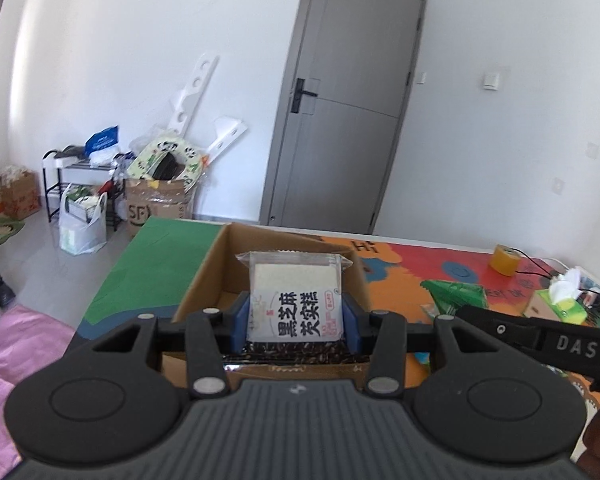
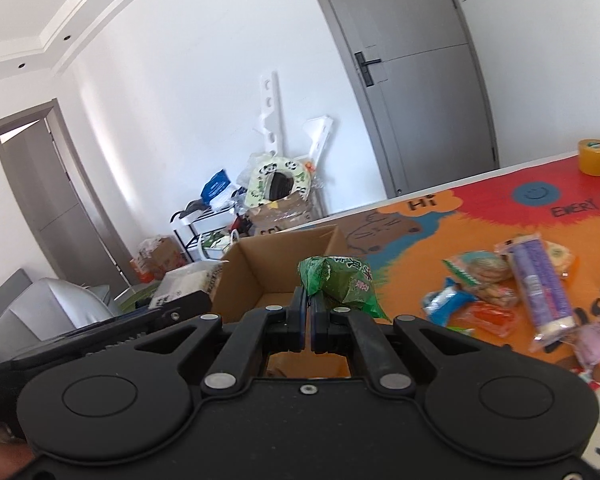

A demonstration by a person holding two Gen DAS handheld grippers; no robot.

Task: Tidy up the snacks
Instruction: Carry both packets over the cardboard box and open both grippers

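The left tongs (image 1: 296, 322) clamp a white snack packet (image 1: 296, 300) printed with black characters, held upright above the open cardboard box (image 1: 204, 280) on the colourful surface (image 1: 420, 264). The right tongs (image 2: 309, 312), pressed together, pinch a green snack bag (image 2: 340, 284) at the box's 3 o'clock side. More wrapped snacks (image 2: 512, 292) lie scattered further toward 3 o'clock.

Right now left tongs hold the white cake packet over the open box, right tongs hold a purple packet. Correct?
One error: the right tongs are shut on a green packet, per the right wrist view; the purple packet lies on the mat. The left tongs do hold the white cake packet over the box.
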